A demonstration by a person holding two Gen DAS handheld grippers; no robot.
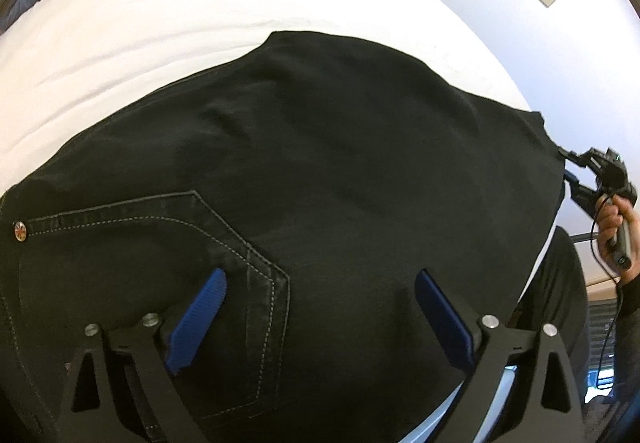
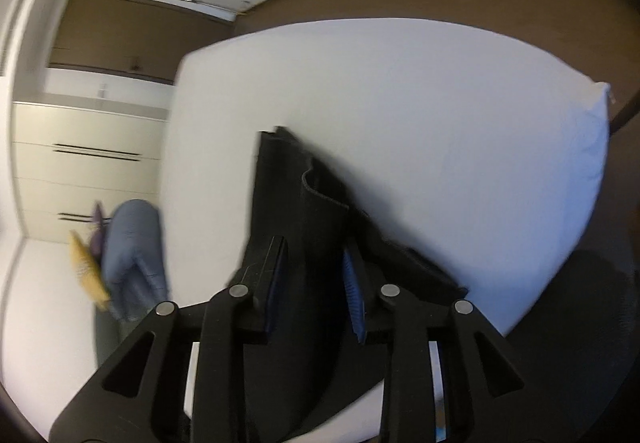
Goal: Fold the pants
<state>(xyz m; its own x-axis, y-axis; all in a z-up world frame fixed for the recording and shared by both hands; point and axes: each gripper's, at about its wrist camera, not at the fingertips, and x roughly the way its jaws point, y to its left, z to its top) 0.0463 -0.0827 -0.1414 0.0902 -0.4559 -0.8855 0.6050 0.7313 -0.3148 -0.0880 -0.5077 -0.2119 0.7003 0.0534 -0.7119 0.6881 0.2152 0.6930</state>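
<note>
White bedding covers the bed [image 1: 168,3], and the black pants [image 1: 320,163] lie spread across it, back pocket [image 1: 160,243] up. Left gripper [image 1: 320,295] hovers at the pocket end with its 2 blue pads [image 1: 200,319] wide apart, gripping nothing. Right gripper [image 2: 316,275] has its jaws clenched on the pants' far edge, fabric bunched between them, probably to lift that end over for a fold. A blue-grey garment [image 2: 132,255] lies well apart.
</note>
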